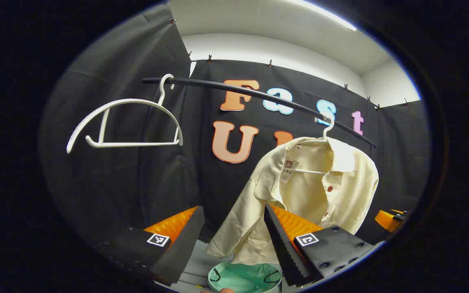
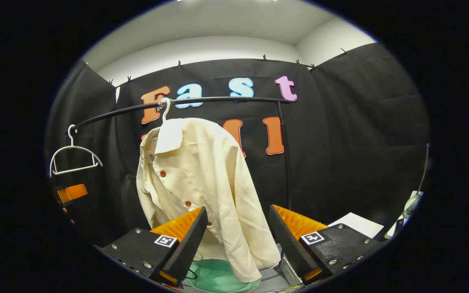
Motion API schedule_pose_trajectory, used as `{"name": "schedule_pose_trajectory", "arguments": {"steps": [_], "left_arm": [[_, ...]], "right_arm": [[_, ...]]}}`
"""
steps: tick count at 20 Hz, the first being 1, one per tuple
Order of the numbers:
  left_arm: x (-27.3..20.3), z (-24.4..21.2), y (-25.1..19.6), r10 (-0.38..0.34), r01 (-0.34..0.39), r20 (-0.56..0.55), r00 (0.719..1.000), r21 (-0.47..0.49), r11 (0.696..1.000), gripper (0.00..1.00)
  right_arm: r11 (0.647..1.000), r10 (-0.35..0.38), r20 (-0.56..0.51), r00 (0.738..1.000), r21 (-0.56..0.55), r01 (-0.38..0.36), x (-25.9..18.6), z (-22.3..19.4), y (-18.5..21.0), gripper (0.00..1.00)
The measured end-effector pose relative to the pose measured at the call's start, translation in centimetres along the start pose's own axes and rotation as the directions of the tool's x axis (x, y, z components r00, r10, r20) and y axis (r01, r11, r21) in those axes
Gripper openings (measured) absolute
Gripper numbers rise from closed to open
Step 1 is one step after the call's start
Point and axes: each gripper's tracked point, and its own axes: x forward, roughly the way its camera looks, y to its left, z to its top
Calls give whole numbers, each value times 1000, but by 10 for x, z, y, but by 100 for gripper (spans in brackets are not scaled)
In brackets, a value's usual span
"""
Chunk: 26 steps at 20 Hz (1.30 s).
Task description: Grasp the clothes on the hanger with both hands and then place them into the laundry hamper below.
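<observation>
Our left gripper [image 1: 234, 244] and right gripper [image 2: 238, 240] both stand spread, holding nothing. Around us we see black cloth walls under a white ceiling. The cream shirt [image 2: 196, 179] hangs lengthwise downward from a white hanger [image 2: 164, 109] on the black rail [image 2: 226, 99], above the green hamper [image 1: 244, 278]. An empty hanger [image 1: 124, 122] hangs well apart.

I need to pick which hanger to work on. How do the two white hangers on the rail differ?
The left hanger is bare, while the right hanger carries a cream shirt with red buttons. The bare one shows its whole frame; the loaded one shows little beyond its hook and part of a bar. The bare one hangs near one end of the rail, apart from the other. Both are white and hook over the same rail.
</observation>
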Motion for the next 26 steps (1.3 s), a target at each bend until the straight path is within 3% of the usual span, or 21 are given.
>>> {"name": "schedule_pose_trajectory", "arguments": {"steps": [3, 8, 9, 14, 16, 20, 24, 25, 26], "left_arm": [[2, -1, 1, -15, 15, -10, 1000, 2, 1000, 96], [2, -2, -4, -68, 68, -14, 998, 21, 997, 93], [2, -6, -6, -83, 84, -25, 996, 27, 996, 96], [0, -12, -3, -112, 113, -42, 993, 18, 993, 92], [2, -14, 1, -111, 112, -49, 993, 3, 994, 96], [4, -18, 8, -102, 102, -48, 994, 1, 995, 96], [3, -21, 15, -94, 94, -51, 994, -12, 996, 100], [1, -21, 16, -92, 91, -53, 994, -15, 996, 96], [-1, -22, 17, -89, 88, -52, 995, -17, 996, 100]], "right_arm": [[1000, -14, -2, 1000, 0, 14, -5, -1, 0, 95], [999, -32, -14, 999, -14, 32, -17, -4, 6, 95], [999, -39, -16, 999, -20, 39, -20, -5, 7, 95], [997, -71, -32, 997, -34, 70, -29, -16, 12, 95], [997, -72, -47, 996, -33, 71, -29, -21, 18, 95], [997, -57, -59, 997, -57, 54, -19, -28, 38, 95], [996, -1, -52, 999, -92, -4, -4, -25, 69, 95], [995, 15, -52, 999, -101, -20, 1, -25, 78, 95], [994, 33, -52, 998, -107, -38, 7, -25, 86, 95]]}}
